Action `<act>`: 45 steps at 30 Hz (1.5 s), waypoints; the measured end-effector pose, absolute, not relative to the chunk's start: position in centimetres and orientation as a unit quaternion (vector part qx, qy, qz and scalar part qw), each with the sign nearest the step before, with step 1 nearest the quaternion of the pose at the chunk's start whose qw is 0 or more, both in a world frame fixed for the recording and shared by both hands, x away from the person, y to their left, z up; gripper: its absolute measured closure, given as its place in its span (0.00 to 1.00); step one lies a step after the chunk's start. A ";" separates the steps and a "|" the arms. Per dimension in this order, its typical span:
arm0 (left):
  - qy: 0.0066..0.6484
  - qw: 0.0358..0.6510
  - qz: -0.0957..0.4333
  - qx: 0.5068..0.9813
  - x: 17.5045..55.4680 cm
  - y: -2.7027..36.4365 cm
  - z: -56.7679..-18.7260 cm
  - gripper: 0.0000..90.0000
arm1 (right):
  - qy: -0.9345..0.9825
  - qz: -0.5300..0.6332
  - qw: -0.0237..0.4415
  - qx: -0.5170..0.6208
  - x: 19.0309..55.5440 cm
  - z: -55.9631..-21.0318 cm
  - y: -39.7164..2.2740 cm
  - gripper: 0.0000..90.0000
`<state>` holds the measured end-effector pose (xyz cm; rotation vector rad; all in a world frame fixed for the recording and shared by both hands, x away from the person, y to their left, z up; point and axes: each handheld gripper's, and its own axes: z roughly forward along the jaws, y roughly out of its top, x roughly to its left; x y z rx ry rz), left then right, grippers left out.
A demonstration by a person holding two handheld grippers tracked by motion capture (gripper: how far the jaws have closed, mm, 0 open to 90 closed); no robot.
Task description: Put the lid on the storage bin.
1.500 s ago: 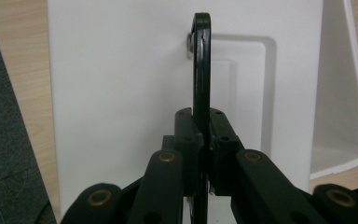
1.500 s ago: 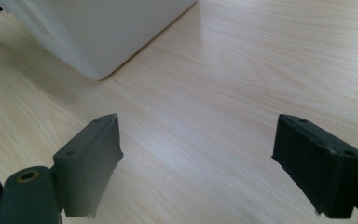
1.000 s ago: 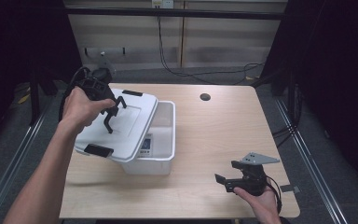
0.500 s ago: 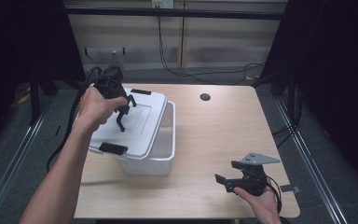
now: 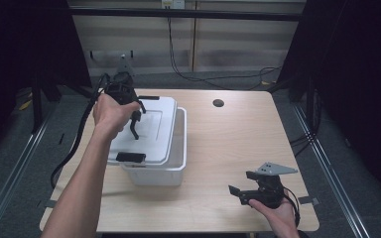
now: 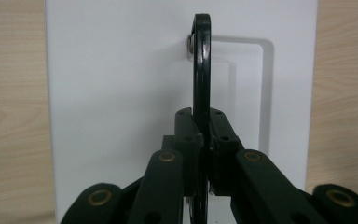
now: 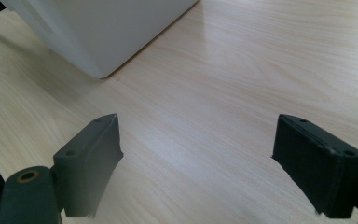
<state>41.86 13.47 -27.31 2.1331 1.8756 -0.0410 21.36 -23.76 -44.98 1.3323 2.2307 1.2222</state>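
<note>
A white plastic bin (image 5: 179, 151) stands on the left half of the wooden table. Its white lid (image 5: 154, 131) lies over it, shifted left so the bin's right rim shows. The lid has a black clip at each end and a thin black handle (image 6: 201, 60) on top. My left gripper (image 5: 135, 120) points down at the lid's middle and is shut on that handle (image 6: 204, 140). My right gripper (image 5: 242, 191) rests low near the table's front right, open, with bare wood between its jaws (image 7: 196, 163). The bin's corner (image 7: 98, 32) lies ahead of it.
A round cable hole (image 5: 218, 103) sits at the table's far middle. The table (image 5: 238, 144) has bare wood to the right of the bin. Cables trail from both grippers. Dark floor and rails surround the table.
My left gripper has carried the lid to the right and a little away from me, so it covers more of the bin. The right gripper has stayed put.
</note>
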 end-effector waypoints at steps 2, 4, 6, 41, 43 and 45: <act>0.657 0.154 -0.015 0.738 41.8 13.3 -27.4 0.94 | 0.769 0.422 0.135 0.461 21.4 -45.0 -23.8 0.16; 0.665 0.154 -0.011 0.731 41.8 13.3 -27.4 0.94 | 0.768 0.422 0.134 0.462 21.4 -45.0 -23.8 0.16; 0.670 0.152 -0.011 0.727 41.8 13.2 -27.4 0.94 | 0.769 0.422 0.134 0.462 21.4 -45.0 -23.8 0.16; 0.677 0.137 -0.020 0.723 42.0 9.8 -29.2 0.94 | 0.771 0.422 0.131 0.459 21.4 -45.1 -23.8 0.16; 0.676 0.135 -0.018 0.724 42.1 9.7 -29.4 0.94 | 0.771 0.422 0.131 0.459 21.4 -45.1 -23.8 0.16; 0.676 0.136 -0.016 0.724 42.1 9.6 -29.4 0.94 | 0.771 0.422 0.132 0.458 21.4 -45.1 -23.8 0.16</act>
